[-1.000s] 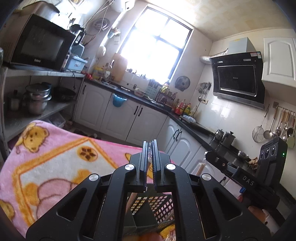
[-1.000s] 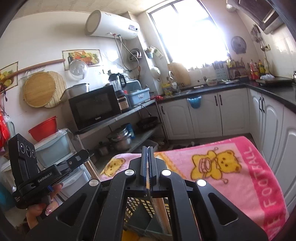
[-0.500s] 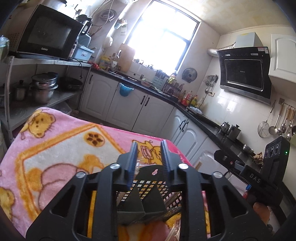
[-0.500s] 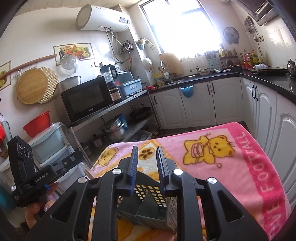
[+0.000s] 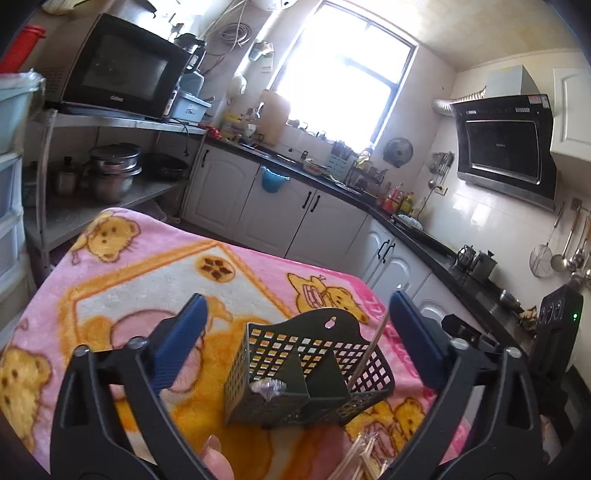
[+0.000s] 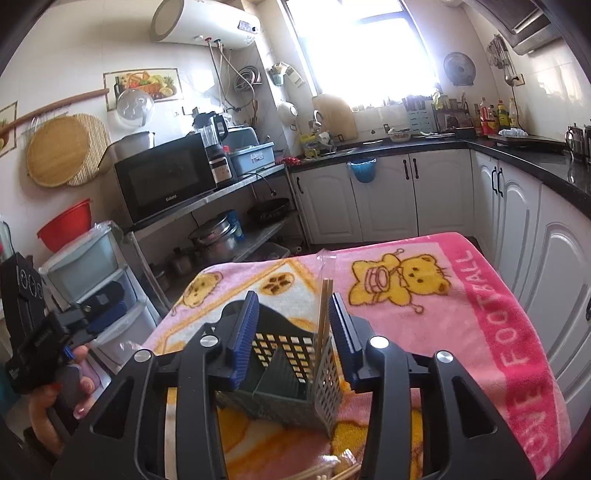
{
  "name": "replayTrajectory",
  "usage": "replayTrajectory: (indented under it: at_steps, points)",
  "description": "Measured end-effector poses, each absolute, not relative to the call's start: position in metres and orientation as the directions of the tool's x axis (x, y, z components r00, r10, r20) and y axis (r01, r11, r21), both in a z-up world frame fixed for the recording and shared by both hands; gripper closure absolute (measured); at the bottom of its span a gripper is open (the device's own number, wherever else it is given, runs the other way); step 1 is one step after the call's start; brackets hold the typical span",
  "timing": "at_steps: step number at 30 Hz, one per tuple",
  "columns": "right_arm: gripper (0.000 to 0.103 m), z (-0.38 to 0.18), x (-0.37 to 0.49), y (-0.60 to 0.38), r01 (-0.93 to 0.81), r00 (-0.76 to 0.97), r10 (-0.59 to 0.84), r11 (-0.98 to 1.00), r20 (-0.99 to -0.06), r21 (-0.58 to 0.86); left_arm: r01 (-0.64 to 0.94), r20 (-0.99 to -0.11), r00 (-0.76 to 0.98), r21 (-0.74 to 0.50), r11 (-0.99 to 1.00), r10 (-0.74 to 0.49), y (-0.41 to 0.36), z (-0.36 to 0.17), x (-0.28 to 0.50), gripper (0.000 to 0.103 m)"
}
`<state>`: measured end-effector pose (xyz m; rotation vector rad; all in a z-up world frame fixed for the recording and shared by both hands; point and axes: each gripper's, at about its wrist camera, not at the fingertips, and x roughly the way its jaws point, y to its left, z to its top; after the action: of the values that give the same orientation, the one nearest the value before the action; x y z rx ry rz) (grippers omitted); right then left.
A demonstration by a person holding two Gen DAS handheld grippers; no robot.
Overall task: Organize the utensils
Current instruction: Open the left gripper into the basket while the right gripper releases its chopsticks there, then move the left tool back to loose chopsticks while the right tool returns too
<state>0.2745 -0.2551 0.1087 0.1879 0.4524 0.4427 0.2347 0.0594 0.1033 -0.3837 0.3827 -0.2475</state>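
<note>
Sunlight is streaming through a kitchen window (image 5: 343, 70), washing out the white tiled wall. White cabinets (image 6: 384, 199) are running under a black countertop (image 6: 524, 155), while a microwave (image 6: 166, 184) is sitting on a metal shelf and a water heater (image 6: 207, 22) is hanging overhead.

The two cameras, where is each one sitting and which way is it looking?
Left wrist view: sits on the left gripper, jaws wide open, looking down its fingers at the dark green perforated plastic utensil caddy on the pink bear-print blanket; a fingertip shows below.
Right wrist view: sits on the right gripper, open, facing that caddy and the pair of wooden chopsticks standing in it; the person's left hand shows.
Both share caddy, blanket and black microwave.
</note>
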Motion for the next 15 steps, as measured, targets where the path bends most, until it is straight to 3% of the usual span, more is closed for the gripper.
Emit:
replayTrajectory:
  at_steps: [15]
  points:
    - [0.046, 0.097, 0.236, -0.241, -0.404, 0.809, 0.439, 0.898, -0.392, 0.173, 0.121, -0.330, 0.911, -0.356, 0.927, -0.246, 0.060, 0.094, 0.199, 0.011]
